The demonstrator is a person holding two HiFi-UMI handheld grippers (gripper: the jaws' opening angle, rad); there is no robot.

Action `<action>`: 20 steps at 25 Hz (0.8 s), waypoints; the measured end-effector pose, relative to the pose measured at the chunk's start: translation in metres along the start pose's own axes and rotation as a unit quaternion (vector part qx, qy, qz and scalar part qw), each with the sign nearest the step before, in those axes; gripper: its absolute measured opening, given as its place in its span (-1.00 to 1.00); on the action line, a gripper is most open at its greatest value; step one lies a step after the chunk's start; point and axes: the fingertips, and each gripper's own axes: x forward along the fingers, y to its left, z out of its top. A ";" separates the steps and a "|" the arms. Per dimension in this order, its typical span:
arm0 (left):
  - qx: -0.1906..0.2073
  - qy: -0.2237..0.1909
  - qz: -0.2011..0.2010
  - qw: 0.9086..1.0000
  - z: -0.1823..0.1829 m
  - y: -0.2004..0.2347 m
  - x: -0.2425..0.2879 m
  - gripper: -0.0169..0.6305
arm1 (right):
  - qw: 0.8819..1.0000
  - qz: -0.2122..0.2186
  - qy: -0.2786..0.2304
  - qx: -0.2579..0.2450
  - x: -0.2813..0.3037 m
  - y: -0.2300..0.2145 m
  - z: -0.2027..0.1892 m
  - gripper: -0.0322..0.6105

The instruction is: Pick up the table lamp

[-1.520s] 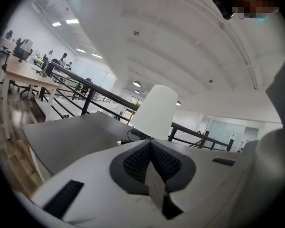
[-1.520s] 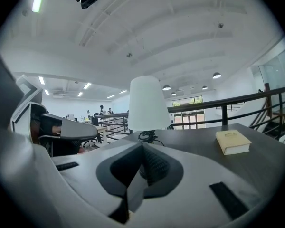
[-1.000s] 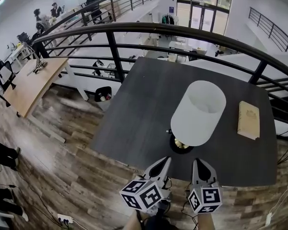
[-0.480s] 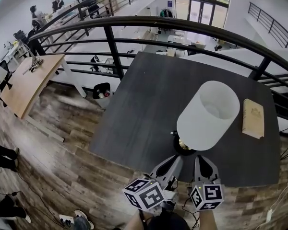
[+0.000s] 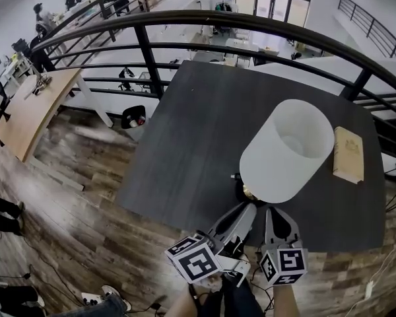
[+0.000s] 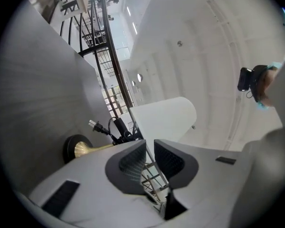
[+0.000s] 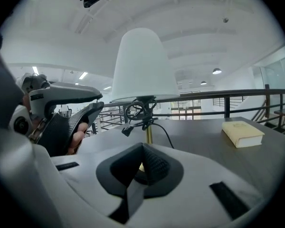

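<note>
The table lamp has a white shade [image 5: 287, 150] and a brass stem on a black round base [image 5: 246, 191], and it stands upright near the front edge of the dark table [image 5: 191, 131]. Both grippers sit just in front of the base. My left gripper [image 5: 246, 214] is rolled to one side; its jaws have just been opening and nothing is between them [image 6: 149, 152]. In its view the lamp base [image 6: 75, 148] lies to the left and the shade [image 6: 164, 118] is ahead. My right gripper [image 5: 275, 215] is shut and empty [image 7: 142, 152], pointing at the lamp stem [image 7: 148, 134] under the shade [image 7: 142, 65].
A tan book [image 5: 348, 154] lies on the table to the right of the lamp. The lamp's coiled cord and plug [image 7: 137, 113] hang under the shade. A black railing [image 5: 251, 28] runs behind the table, with a drop to a lower floor beyond.
My left gripper has rolled and edged toward the lamp base, and its jaws have parted. The right gripper has sunk slightly and stays shut. The lamp has not moved.
</note>
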 end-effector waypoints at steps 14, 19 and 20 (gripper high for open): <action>-0.059 -0.033 -0.041 0.997 0.007 0.012 0.012 -0.54 | 1.000 0.024 0.018 0.001 0.018 -0.005 -0.015 -0.91; -0.074 -0.036 -0.051 0.995 0.007 0.012 0.015 -0.54 | 0.999 0.028 0.021 0.004 0.022 -0.003 -0.018 -0.91; -0.077 -0.035 -0.054 0.995 0.007 0.011 0.016 -0.54 | 0.999 0.029 0.021 0.005 0.022 -0.002 -0.017 -0.91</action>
